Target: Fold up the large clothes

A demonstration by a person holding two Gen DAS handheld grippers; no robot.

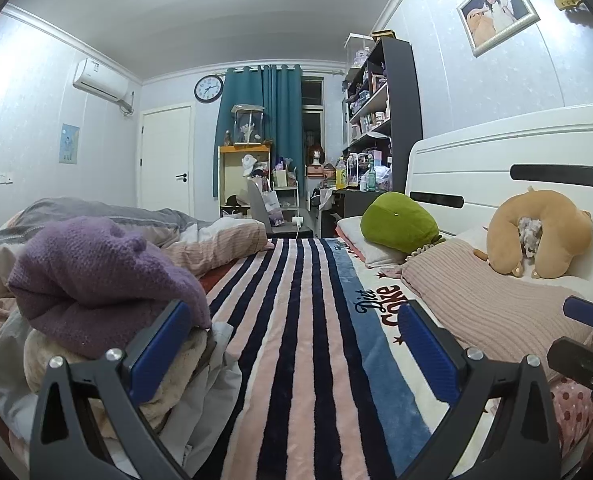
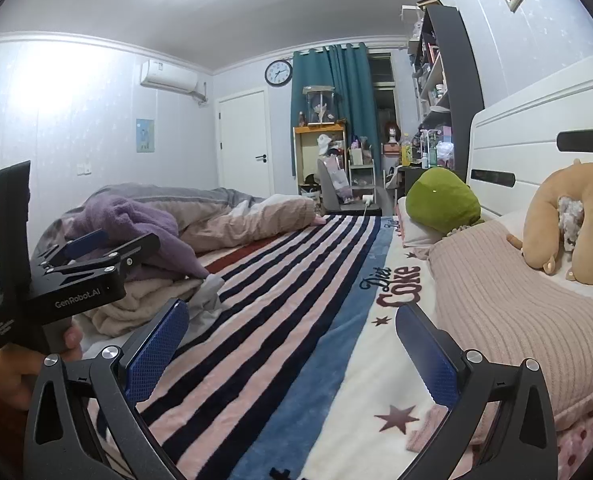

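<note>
A pile of clothes lies on the left of the bed: a purple knit sweater (image 1: 96, 268) on top of a beige fleece garment (image 1: 176, 376) and a light grey one (image 1: 212, 392). The same pile shows in the right wrist view, with the purple sweater (image 2: 136, 220) and the beige garment (image 2: 148, 300). My left gripper (image 1: 292, 344) is open and empty, its left finger beside the pile. It also shows in the right wrist view (image 2: 96, 248). My right gripper (image 2: 292, 344) is open and empty above the striped blanket (image 2: 296, 280).
A striped blanket (image 1: 296, 320) covers the bed. A pink ribbed pillow (image 1: 496, 304), a green plush (image 1: 400, 220) and a tan neck pillow (image 1: 536, 232) lie along the white headboard (image 1: 496, 160). A bunched duvet (image 1: 176, 236) lies behind the pile. Shelves and a desk stand at the far end.
</note>
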